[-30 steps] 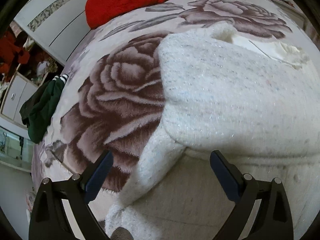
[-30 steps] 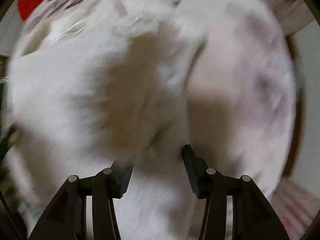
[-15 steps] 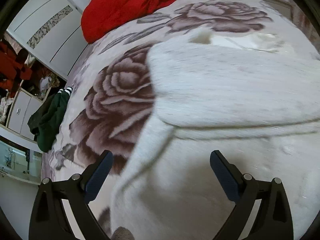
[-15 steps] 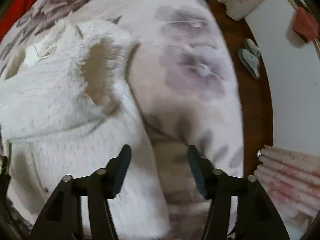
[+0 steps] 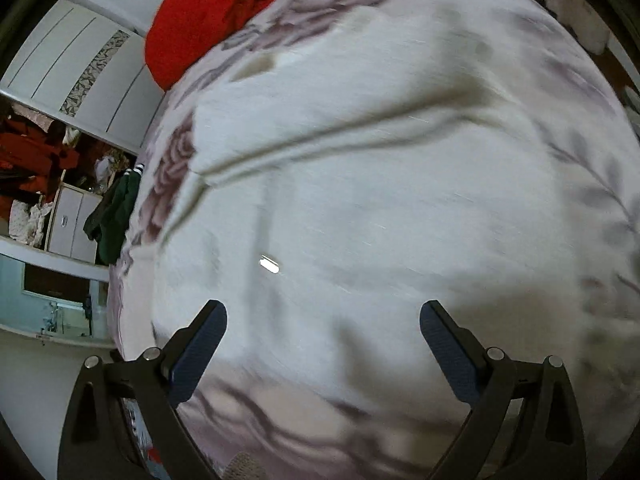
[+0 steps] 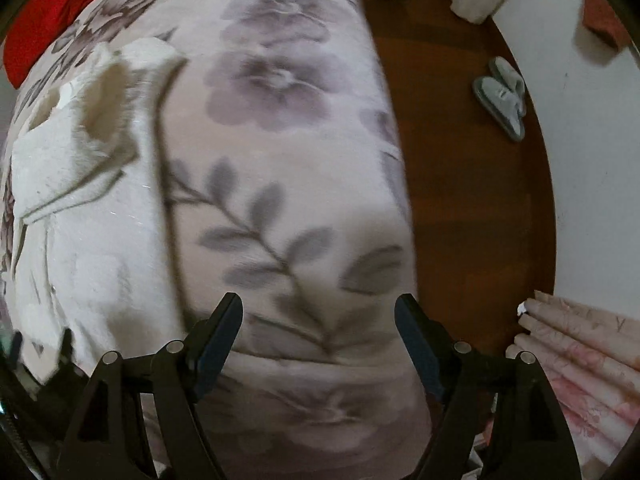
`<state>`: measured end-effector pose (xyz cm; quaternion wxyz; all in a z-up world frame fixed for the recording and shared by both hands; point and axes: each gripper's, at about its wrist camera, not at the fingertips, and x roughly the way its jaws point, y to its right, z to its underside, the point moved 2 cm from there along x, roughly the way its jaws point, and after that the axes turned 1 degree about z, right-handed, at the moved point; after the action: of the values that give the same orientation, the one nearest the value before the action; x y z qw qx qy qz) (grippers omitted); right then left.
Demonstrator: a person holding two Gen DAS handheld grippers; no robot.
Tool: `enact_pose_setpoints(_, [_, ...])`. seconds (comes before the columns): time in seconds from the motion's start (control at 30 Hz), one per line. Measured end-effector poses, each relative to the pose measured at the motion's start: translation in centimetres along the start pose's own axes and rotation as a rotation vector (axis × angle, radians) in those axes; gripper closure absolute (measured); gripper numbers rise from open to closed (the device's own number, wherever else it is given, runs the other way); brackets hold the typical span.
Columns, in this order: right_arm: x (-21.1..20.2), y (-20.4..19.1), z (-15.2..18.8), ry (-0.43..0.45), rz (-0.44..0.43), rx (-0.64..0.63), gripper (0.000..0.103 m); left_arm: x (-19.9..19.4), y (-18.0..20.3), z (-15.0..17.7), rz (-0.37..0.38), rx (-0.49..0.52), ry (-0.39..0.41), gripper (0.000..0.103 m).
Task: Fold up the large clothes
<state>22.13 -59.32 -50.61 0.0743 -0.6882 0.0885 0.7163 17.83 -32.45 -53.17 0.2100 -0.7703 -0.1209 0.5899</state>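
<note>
A large fluffy white garment [image 5: 360, 200] lies spread on a bed with a floral blanket [image 5: 172, 184], its upper part folded over along a crease. It fills most of the blurred left wrist view. My left gripper [image 5: 323, 320] hangs open above its lower part, with nothing between the fingers. In the right wrist view the white garment [image 6: 80, 200] lies at the left. My right gripper [image 6: 318, 312] points straight down over bare floral blanket [image 6: 280, 160] beside it. Its jaws are opening and hold nothing.
A red blanket [image 5: 216, 12] is heaped at the bed's far end. Dark green clothing [image 5: 114, 216] hangs off the left side near white cabinets [image 5: 72, 64]. To the right of the bed are brown floor [image 6: 460, 160], grey slippers [image 6: 502, 94] and a pink curtain [image 6: 580, 360].
My left gripper swept right across the garment toward its hem, still open. My right gripper widened, let go of the white fabric, rose and moved right onto bare blanket.
</note>
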Motion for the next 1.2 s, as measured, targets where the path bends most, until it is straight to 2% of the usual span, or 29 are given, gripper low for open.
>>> enact_pose_setpoints(0.13, [0.8, 4.0, 0.1, -0.016, -0.006, 0.002, 0.023, -2.0, 7.2, 1.7, 0.067, 0.032, -0.044, 0.004])
enact_pose_setpoints(0.23, [1.8, 6.8, -0.6, -0.046, -0.048, 0.03, 0.023, -1.4, 11.2, 1.6, 0.064, 0.052, -0.06, 0.004])
enact_pose_setpoints(0.37, [2.9, 8.5, -2.9, -0.067, -0.227, 0.065, 0.023, 1.4, 13.7, 0.1, 0.044, 0.053, -0.086, 0.004])
enact_pose_setpoints(0.4, [3.2, 8.4, -3.8, -0.064, -0.287, 0.064, 0.023, 1.9, 13.4, -0.2, 0.037, 0.047, -0.081, 0.007])
enact_pose_setpoints(0.43, [3.8, 7.8, -5.2, -0.066, -0.377, 0.048, 0.023, 2.2, 12.9, -0.4, 0.029, 0.036, -0.069, 0.014])
enact_pose_setpoints(0.47, [4.0, 7.2, -6.1, -0.071, -0.438, 0.035, 0.023, 2.3, 12.0, -0.6, 0.025, 0.02, -0.06, 0.048])
enact_pose_setpoints(0.5, [4.6, 6.0, -7.5, -0.082, -0.526, 0.015, 0.023, 2.3, 11.2, -0.5, 0.056, -0.003, -0.061, 0.081])
enact_pose_setpoints(0.53, [5.0, 4.9, -8.6, -0.093, -0.6, 0.0, 0.023, 2.3, 10.0, -0.5, 0.088, -0.036, -0.06, 0.088])
enact_pose_setpoints(0.57, [5.5, 3.3, -10.0, -0.106, -0.684, -0.016, 0.023, 2.0, 9.1, -0.5, 0.11, -0.052, -0.047, 0.09])
enact_pose_setpoints(0.67, [6.5, -2.6, -14.2, -0.115, -0.835, -0.069, 0.023, 0.9, 6.2, -0.6, 0.134, -0.079, 0.007, 0.094])
enact_pose_setpoints(0.8, [7.2, -9.8, -18.3, -0.099, -0.956, -0.089, 0.016, -0.2, 3.3, -0.8, 0.154, -0.095, 0.05, 0.094])
enact_pose_setpoints(0.87, [8.4, -12.7, -19.4, -0.11, -0.947, -0.072, 0.016, -0.4, 2.4, -1.1, 0.165, -0.1, 0.06, 0.094])
enact_pose_setpoints(1.0, [11.6, -17.0, -20.3, -0.213, -0.854, -0.043, 0.016, -0.4, 1.1, -1.3, 0.208, -0.133, 0.074, 0.094])
enact_pose_setpoints(1.07, [11.6, -18.5, -20.0, -0.252, -0.868, 0.012, 0.04, -0.2, 0.0, -1.5, 0.241, -0.157, 0.076, 0.095])
enact_pose_setpoints(1.13, [9.7, -19.7, -19.8, -0.216, -0.852, 0.007, 0.074, -0.1, -2.1, -1.6, 0.288, -0.2, 0.08, 0.095])
enact_pose_setpoints(1.2, [6.8, -21.3, -19.6, -0.164, -0.821, -0.006, 0.08, -0.3, -4.4, -1.6, 0.329, -0.239, 0.087, 0.095])
